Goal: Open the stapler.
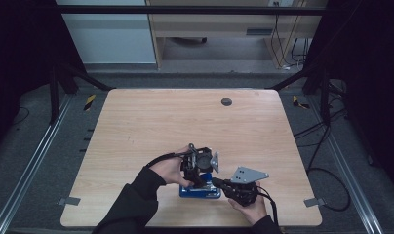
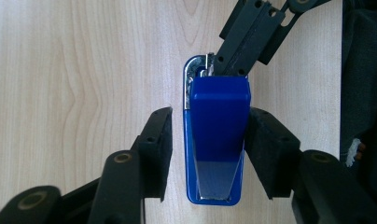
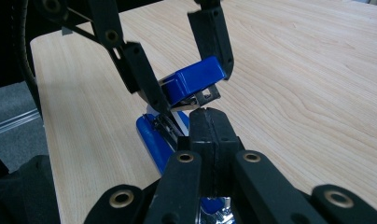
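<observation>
Blue stapler (image 2: 216, 140) between left claw (image 2: 207, 135) pads, right claw (image 3: 210, 122) closed at its front

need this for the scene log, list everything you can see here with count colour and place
stapler: 1, blue with metal parts, near edge of the table, between the left gripper's jaws
table: 1, light wood, centre of the high view
round plug: 1, dark grey, far side of the table top
left gripper: 1, black, jaws on either side of the stapler, a gap on one side
right gripper: 1, black, shut, tips at the stapler's front end
hands: 2, dark sleeves, bottom of the high view
</observation>
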`<state>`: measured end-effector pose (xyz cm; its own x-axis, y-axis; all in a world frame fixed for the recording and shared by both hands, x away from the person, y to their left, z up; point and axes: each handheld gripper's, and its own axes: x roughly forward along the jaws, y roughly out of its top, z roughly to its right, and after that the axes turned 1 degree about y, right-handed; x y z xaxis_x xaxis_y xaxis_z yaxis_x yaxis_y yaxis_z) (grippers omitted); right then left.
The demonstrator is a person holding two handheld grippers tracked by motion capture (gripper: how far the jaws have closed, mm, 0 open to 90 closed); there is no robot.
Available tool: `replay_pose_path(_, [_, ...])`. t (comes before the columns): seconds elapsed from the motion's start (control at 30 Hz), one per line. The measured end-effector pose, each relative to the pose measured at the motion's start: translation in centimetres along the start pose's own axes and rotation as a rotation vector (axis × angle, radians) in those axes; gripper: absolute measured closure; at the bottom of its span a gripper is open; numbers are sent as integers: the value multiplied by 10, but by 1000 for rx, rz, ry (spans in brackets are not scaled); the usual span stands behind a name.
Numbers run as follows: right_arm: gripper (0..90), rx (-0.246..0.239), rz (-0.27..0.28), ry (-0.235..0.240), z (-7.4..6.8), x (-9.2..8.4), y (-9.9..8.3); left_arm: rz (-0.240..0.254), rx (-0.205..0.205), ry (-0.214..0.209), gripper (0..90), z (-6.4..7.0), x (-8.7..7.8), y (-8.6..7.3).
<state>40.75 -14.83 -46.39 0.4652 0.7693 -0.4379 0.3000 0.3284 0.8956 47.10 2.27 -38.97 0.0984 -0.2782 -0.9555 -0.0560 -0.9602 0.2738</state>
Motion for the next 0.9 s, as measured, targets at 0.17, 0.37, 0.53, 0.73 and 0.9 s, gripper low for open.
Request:
replay_pose_path(0.17, [900,1,0,1,0,0,0,-6,9,-27,632,0,3,4])
replay_pose_path(0.37, [900,3,-3,5,-1,1,-1,-6,-4,-38,649,0,3,5])
replay_pose_path(0.53, [900,8,-14,2,0,0,-4,2,-14,-45,654,-1,3,3])
replay_pose_path(0.73, [900,38,-58,0,3,-7,-19,5,-21,-44,654,-1,3,3])
replay_pose_path(0.9, [900,42,-121,7,1,1,-28,5,-23,-42,654,-1,3,3])
